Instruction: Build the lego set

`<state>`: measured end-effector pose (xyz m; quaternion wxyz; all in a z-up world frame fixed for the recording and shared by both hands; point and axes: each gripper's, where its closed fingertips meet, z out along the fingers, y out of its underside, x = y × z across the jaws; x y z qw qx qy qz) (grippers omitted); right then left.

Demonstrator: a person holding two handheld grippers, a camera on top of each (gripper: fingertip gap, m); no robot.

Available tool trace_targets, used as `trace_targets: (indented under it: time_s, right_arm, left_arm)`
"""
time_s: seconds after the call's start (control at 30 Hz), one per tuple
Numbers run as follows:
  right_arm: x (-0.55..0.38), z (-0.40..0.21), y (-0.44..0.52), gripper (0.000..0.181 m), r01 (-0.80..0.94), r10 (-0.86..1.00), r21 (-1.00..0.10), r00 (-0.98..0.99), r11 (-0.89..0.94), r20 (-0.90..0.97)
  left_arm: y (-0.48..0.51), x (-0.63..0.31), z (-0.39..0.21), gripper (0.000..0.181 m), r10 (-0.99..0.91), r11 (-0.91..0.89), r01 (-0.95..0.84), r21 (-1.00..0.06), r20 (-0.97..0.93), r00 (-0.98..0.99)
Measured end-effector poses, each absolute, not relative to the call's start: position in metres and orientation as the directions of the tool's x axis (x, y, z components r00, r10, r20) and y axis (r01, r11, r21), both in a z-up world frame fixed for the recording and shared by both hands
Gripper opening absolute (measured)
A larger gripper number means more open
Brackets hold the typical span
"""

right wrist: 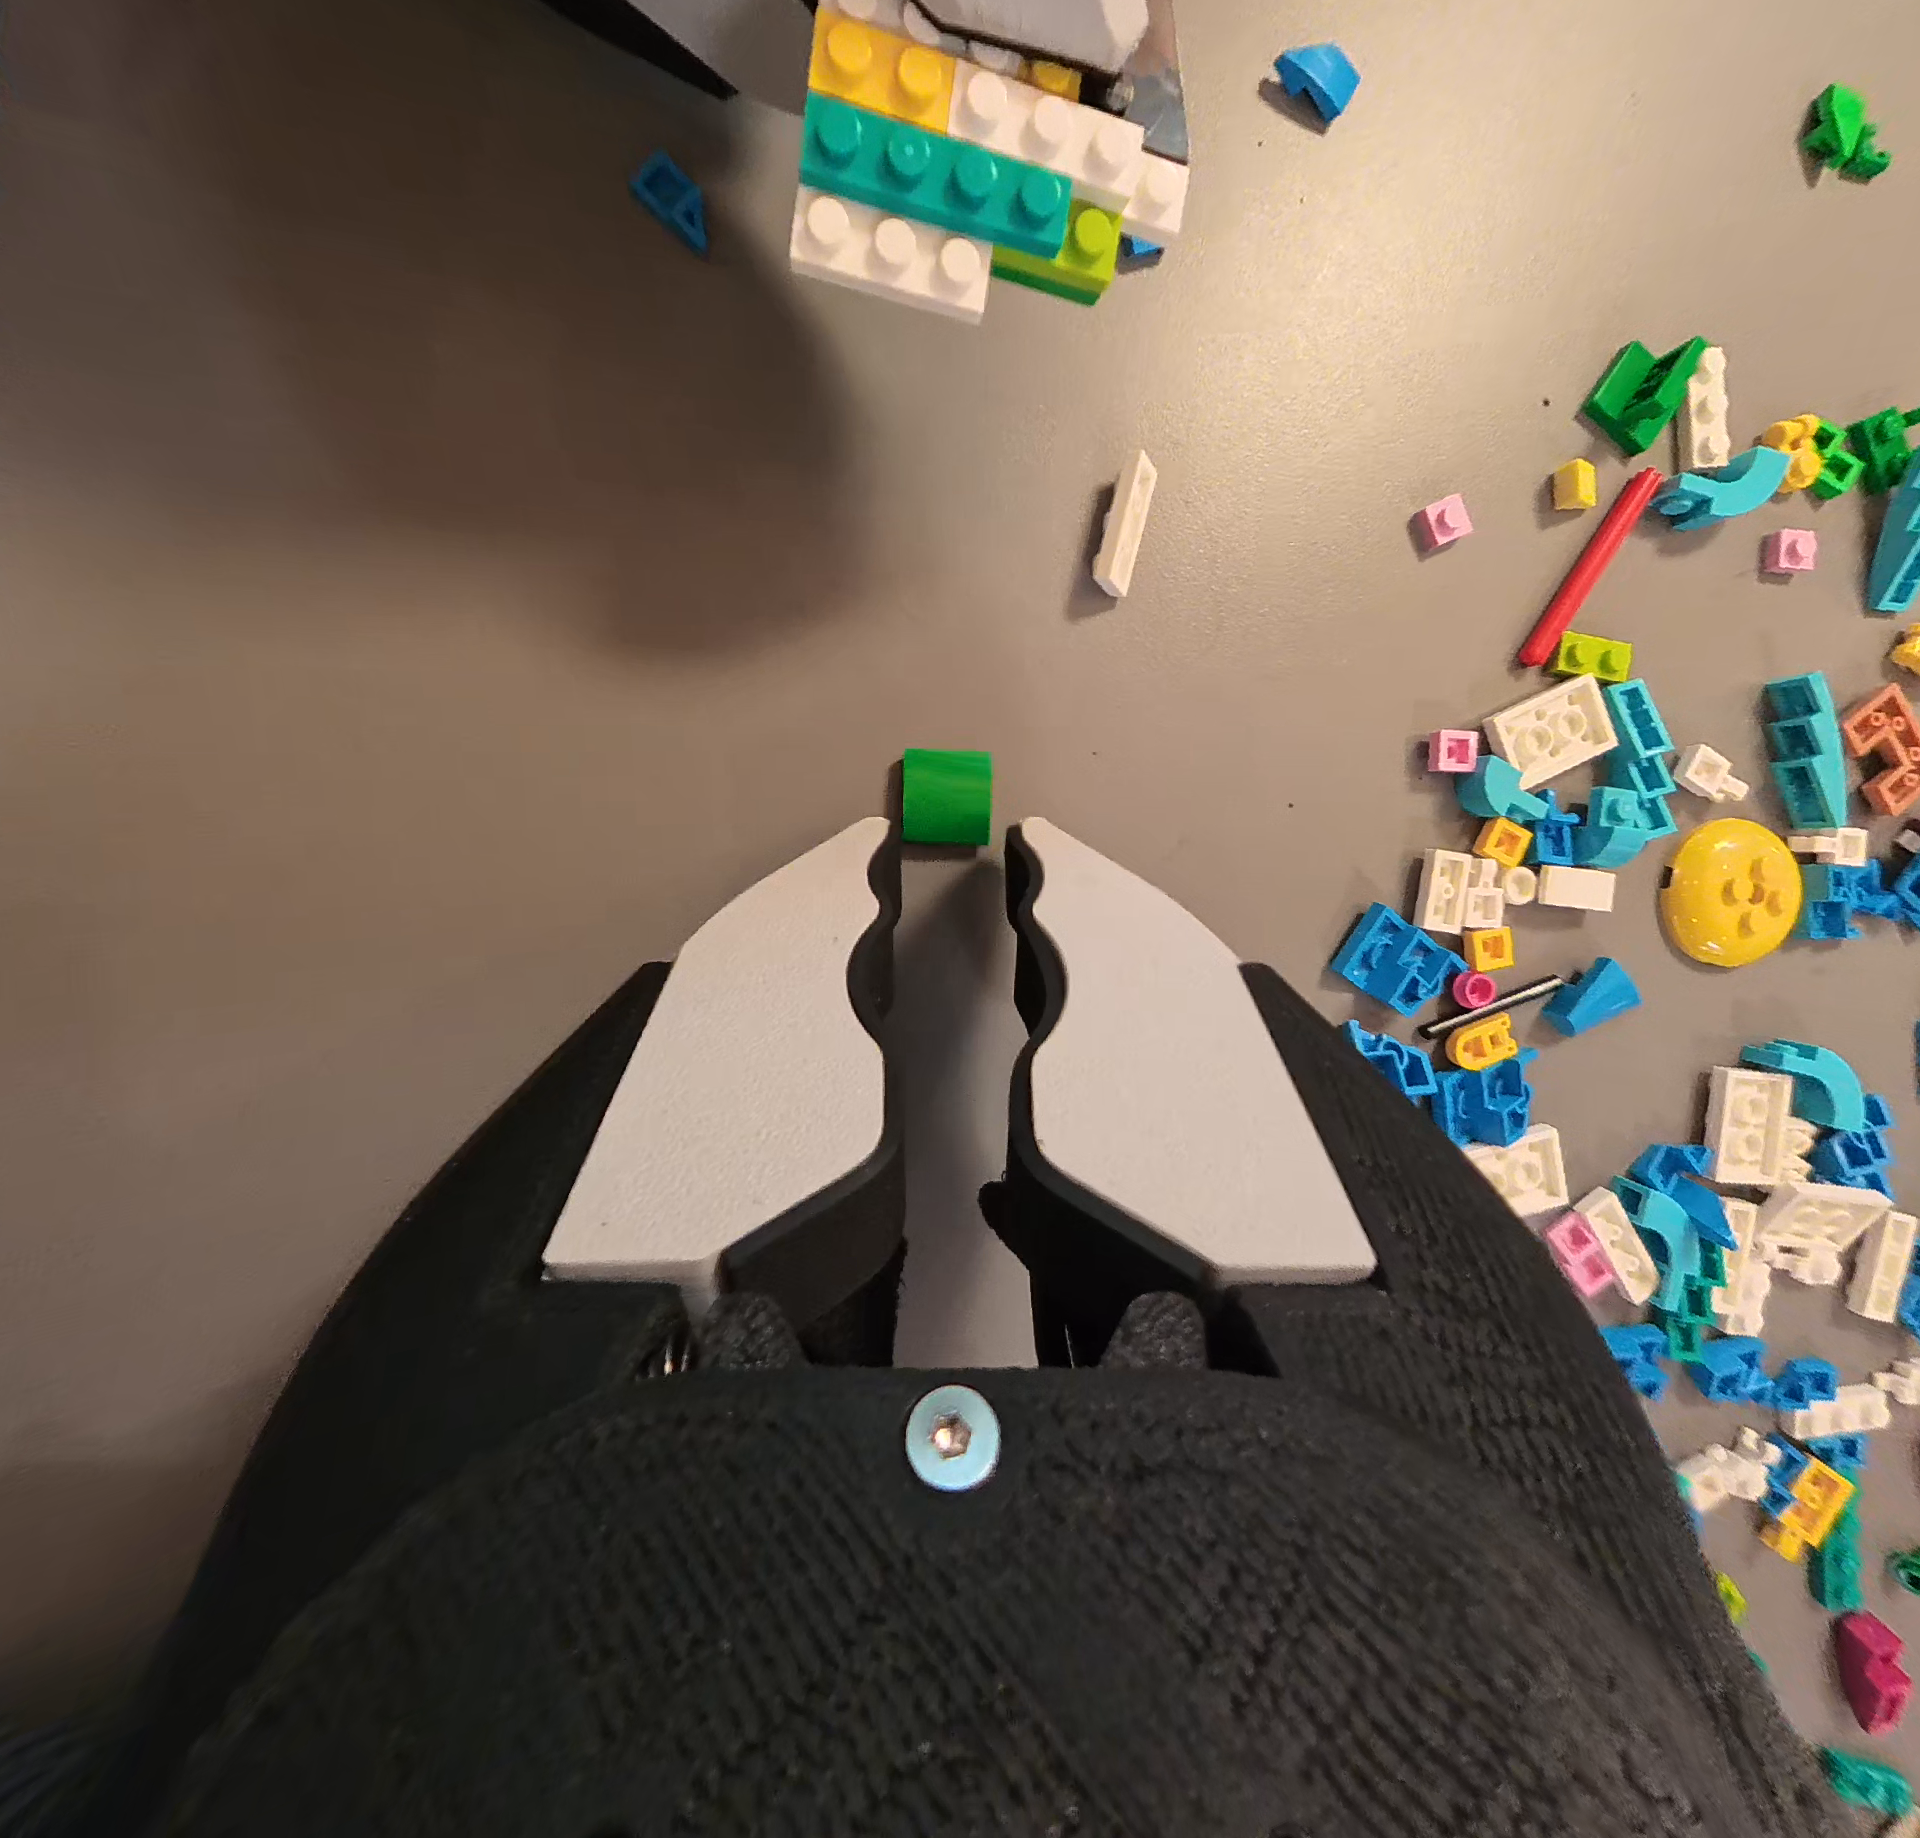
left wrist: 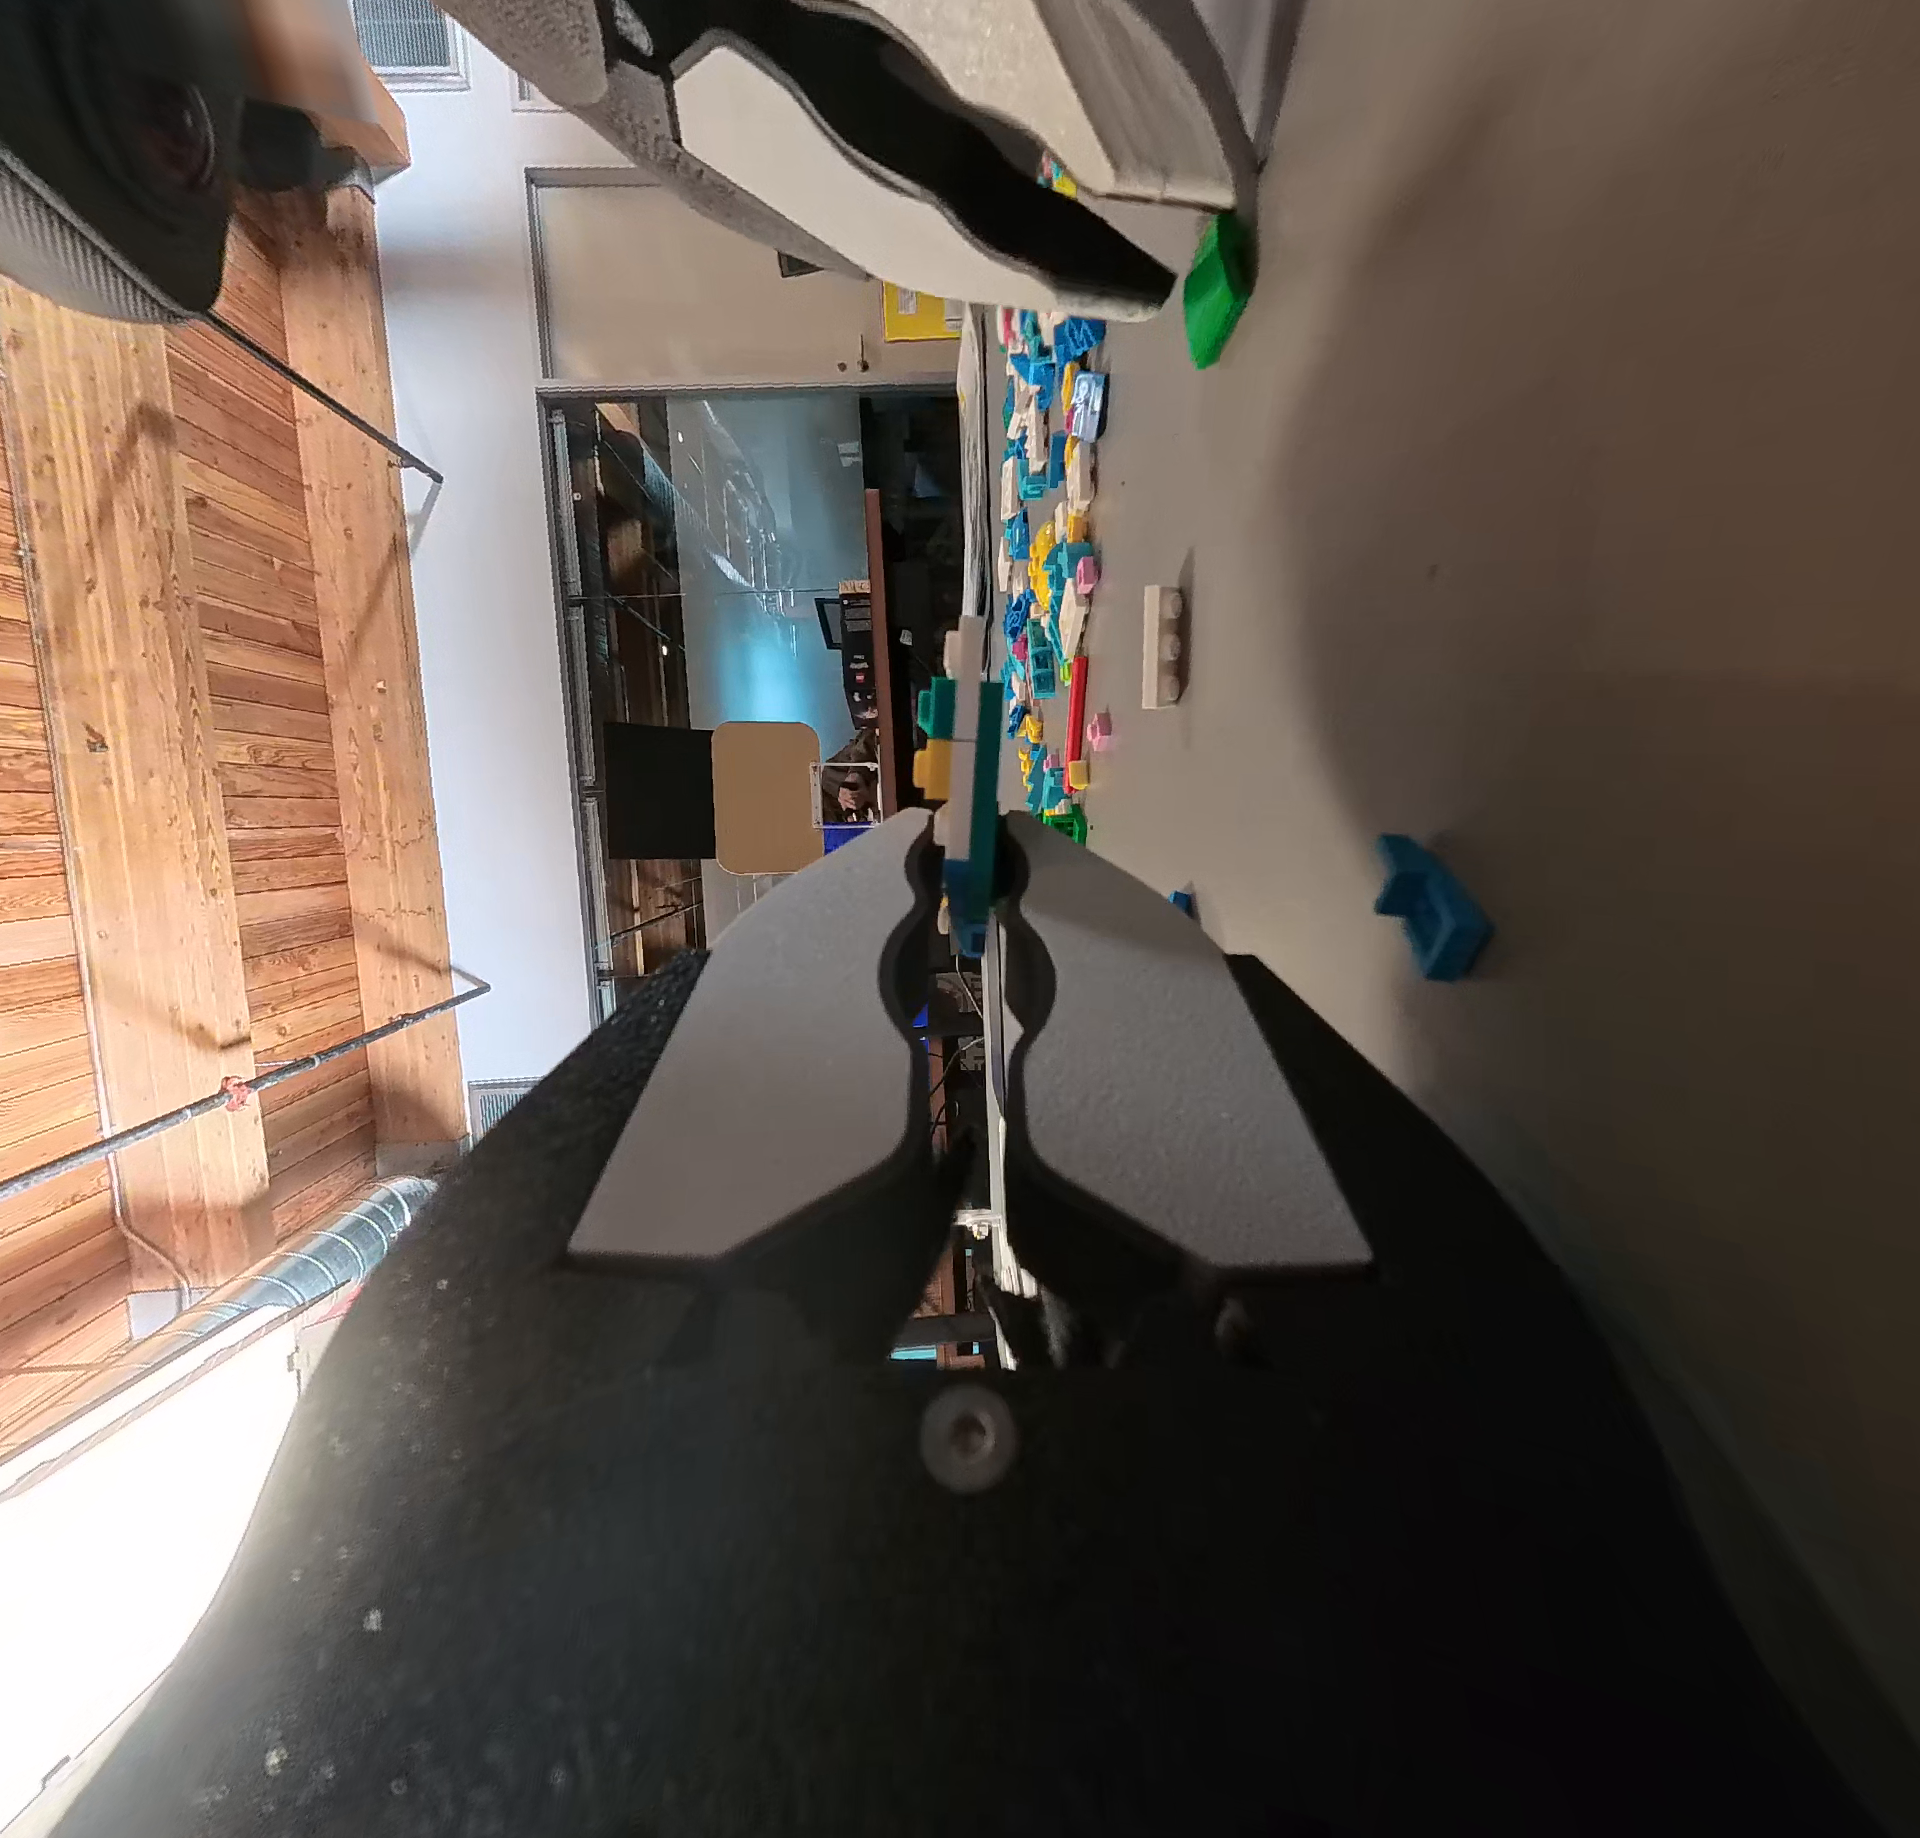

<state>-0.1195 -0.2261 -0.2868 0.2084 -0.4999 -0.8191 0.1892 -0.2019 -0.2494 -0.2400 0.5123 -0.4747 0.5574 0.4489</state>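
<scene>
My left gripper (left wrist: 971,830) is shut on a partly built lego assembly (left wrist: 966,770) of white, teal, yellow and lime bricks and holds it above the grey table (left wrist: 1558,645). The assembly also shows at the top of the right wrist view (right wrist: 935,188), studs facing the camera. My right gripper (right wrist: 948,834) is open, low over the table. A small green brick (right wrist: 943,796) lies on the table just ahead of its fingertips, in line with the gap. In the left wrist view the green brick (left wrist: 1216,292) sits at the tip of the right gripper.
A pile of loose bricks (right wrist: 1662,957) covers the table on the right, with a yellow dome (right wrist: 1733,889) and a red rod (right wrist: 1584,567). A white plate (right wrist: 1124,536) lies alone between the grippers. A blue brick (right wrist: 1314,79) and a small blue piece (right wrist: 673,196) lie near the assembly. The gap from one gripper's tips to the other's is roughly 10 cm.
</scene>
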Motion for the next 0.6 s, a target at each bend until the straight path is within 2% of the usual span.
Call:
trace_targets:
  time_s: [0.13, 0.43, 0.6]
  right_arm:
    - [-0.1229, -0.2834, -0.2145, 0.016, 0.74, 0.903, -0.517, -0.369, 0.429, 0.22]
    - [-0.1188, -0.2843, -0.2189, 0.017, 0.738, 0.904, -0.528, -0.386, 0.421, 0.181]
    - [-0.122, -0.2854, -0.2153, 0.017, 0.735, 0.896, -0.514, -0.382, 0.443, 0.226]
  left_arm:
    - [-0.2495, -0.2018, -0.2397, 0.008, -0.068, 0.146, -0.989, 0.014, -0.997, -0.024]
    - [-0.2493, -0.2019, -0.2399, 0.008, -0.07, 0.146, -0.989, 0.013, -0.997, -0.024]
    - [-0.2492, -0.2018, -0.2402, 0.008, -0.071, 0.146, -0.989, 0.015, -0.997, -0.025]
